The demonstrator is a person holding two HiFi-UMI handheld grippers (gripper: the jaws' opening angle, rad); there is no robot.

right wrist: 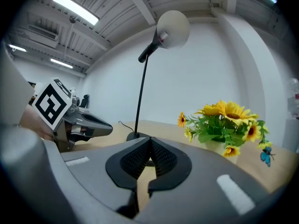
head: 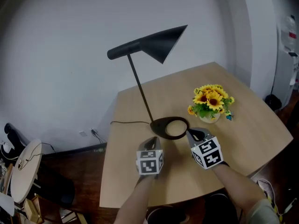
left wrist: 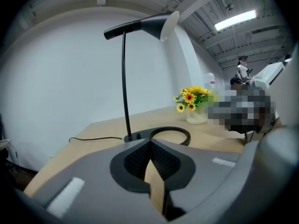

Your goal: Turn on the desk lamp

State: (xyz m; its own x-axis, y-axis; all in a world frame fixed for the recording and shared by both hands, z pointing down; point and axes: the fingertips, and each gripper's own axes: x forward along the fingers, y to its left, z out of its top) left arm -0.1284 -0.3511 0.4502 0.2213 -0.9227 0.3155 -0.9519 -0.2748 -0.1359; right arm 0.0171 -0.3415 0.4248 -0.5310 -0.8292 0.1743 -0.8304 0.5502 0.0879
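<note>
Two risks from here, both judged rather than seen. First: shoving the black desk lamp (head: 159, 43) sideways instead of pressing down on it. With a tall thin stem (left wrist: 124, 78) and a cone shade (right wrist: 173, 29) set high and leaning out over the table, it is likely to rock or slide on its open ring base (head: 157, 127) if nudged by a blunt tip. Second: missing the switch altogether. Probably the small black knob (left wrist: 138, 135) just beside the foot of the stem, tiny against closed jaws, easy to overshoot onto the stem or the thin black cord (head: 126, 122) trailing toward the table's left edge. Worth minding too the small pale pot of yellow sunflowers (head: 212, 101) off to the right, within reach of a careless sweep.

Left gripper (head: 152, 141): tips brought together, nothing between them, poised just short of the ring base. Right gripper (head: 190, 134): likewise closed and empty, tip at the ring's right rim; cannot tell whether touching.

Lamp placement: upright toward the back-left of the pale wooden table (head: 261, 134), close to the white wall (head: 70, 55). Matte black throughout: slim straight rod, tube crossing its top, pointed conical shade with a pale inner face. No glow under the shade, no pool of light on the wood; presumably off.
</note>
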